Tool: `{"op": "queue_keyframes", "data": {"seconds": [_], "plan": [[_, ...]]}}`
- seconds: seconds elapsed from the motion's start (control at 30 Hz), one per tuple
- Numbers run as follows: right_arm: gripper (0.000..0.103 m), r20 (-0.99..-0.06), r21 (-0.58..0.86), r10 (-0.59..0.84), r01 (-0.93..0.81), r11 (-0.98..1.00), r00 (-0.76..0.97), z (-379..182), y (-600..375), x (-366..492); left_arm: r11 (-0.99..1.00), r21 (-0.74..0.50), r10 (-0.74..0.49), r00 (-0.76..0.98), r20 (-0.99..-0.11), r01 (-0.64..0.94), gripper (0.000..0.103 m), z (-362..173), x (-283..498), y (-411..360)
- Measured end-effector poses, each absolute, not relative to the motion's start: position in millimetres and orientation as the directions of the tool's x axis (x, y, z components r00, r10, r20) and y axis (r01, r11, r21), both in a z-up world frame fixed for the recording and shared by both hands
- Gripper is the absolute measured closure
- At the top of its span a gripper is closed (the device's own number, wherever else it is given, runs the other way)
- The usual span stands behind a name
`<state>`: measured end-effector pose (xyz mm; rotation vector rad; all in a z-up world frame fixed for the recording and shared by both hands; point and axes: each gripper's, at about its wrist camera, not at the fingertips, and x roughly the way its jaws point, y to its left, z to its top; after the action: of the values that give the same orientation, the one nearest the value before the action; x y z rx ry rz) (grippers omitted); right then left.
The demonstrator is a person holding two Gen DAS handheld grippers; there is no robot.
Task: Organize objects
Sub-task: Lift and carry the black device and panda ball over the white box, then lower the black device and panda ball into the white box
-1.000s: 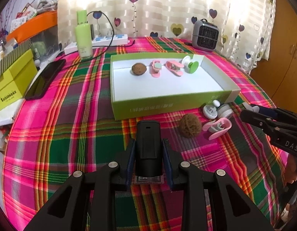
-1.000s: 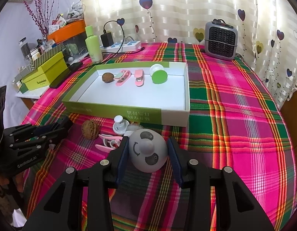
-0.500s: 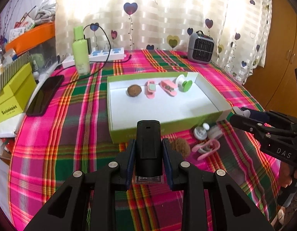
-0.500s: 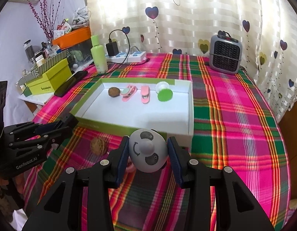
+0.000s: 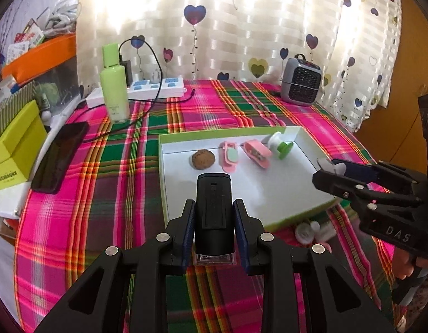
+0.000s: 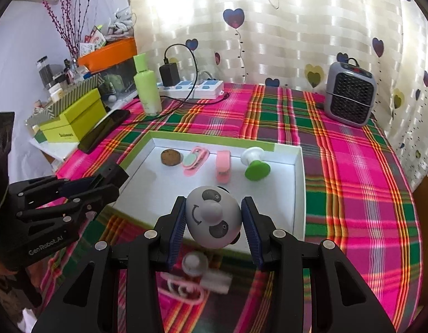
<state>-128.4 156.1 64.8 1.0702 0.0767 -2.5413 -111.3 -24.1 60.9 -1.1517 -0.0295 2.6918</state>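
While both loads hang over the green tray (image 5: pixel 169 166) | my left fingers (image 5: pixel 214 222) clamp the black device (image 5: pixel 213 208) | my right fingers (image 6: pixel 214 222) clamp the panda toy (image 6: pixel 212 216) | I should lower each onto bare white floor, clear of the pink clips (image 6: pixel 223 165), then release.

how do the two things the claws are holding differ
The left claw holds a black boxy device, upright and slim; the right claw holds a rounded grey-white panda-face toy, wider, so its pads stand farther apart. Both are gripped by the sides, over the near edge of the white tray.
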Motion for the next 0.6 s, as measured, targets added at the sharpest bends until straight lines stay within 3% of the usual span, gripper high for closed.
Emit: {"op": "queue_keyframes", "data": {"seconds": [0.6], "plan": [[0.062,-0.762,0.103,-0.334,0.406,-0.908,-0.555,36.2,129.1,-182.9,-0.979,-0.104,0.194,-0.623,-0.757,-0.177,0.078,33.4,-160.3,-18.3]]}}
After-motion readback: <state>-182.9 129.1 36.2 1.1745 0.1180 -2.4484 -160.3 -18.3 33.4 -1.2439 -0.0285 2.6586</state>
